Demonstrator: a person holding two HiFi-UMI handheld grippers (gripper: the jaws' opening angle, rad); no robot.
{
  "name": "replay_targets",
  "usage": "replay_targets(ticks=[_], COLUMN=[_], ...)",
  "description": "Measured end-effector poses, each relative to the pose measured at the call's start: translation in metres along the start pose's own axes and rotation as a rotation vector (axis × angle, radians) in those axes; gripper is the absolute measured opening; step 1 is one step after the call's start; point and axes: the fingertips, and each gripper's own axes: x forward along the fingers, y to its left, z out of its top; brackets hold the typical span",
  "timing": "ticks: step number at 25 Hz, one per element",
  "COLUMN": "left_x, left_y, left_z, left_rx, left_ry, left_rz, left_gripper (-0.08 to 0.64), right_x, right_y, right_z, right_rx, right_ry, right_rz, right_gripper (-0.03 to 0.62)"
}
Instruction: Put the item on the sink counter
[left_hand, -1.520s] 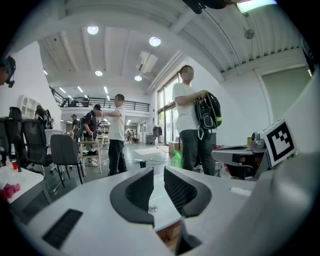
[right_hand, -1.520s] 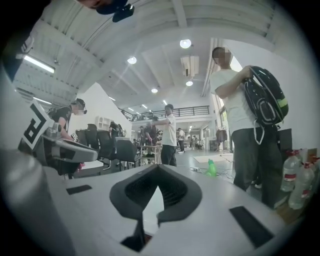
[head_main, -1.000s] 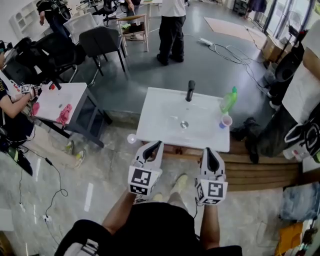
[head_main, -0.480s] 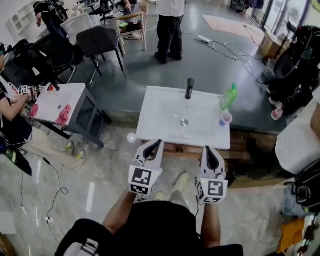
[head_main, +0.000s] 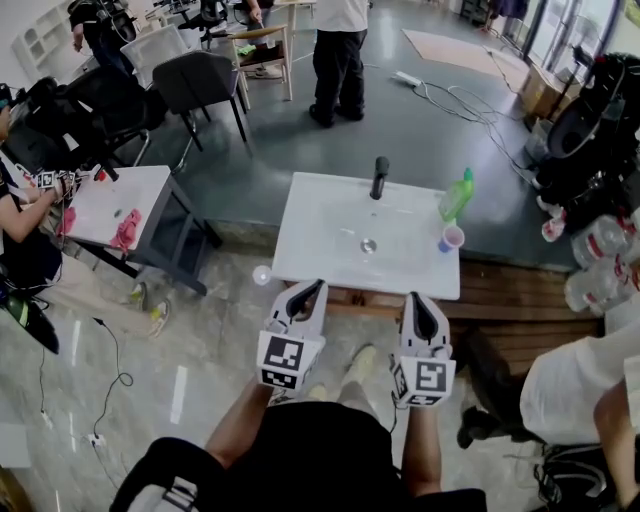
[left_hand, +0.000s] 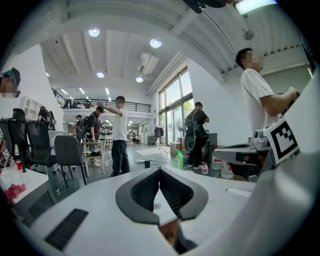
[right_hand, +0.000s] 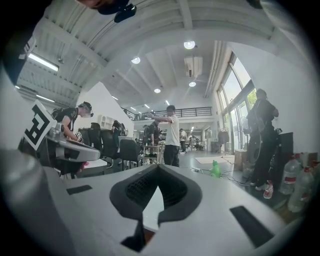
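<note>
Head view: my left gripper (head_main: 306, 292) has just pinched together empty, like my right gripper (head_main: 417, 302); bottle (head_main: 456, 196) and cup (head_main: 452, 238) stand on the counter (head_main: 310, 250), one o'clock.

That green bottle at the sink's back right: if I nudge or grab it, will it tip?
Probably tippy: the green bottle stands tall and narrow near the right edge of the sink counter, so a high push could topple it. It looks like plastic, likely light and slightly squeezable. The small cup right beside it might get knocked.
</note>
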Motion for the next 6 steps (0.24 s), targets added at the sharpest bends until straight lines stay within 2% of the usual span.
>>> replay_targets(ticks=[6], left_x=[-0.0006], left_y=[-0.0024], left_z=[0.0016], left_rx=[0.003], left_ry=[-0.004], left_rz=[-0.002], left_gripper=[0.005], right_x=[-0.0036], right_y=[-0.0008], right_z=[-0.0015], right_rx=[-0.001], right_ry=[0.022], right_rz=[-0.004], right_gripper=[-0.002])
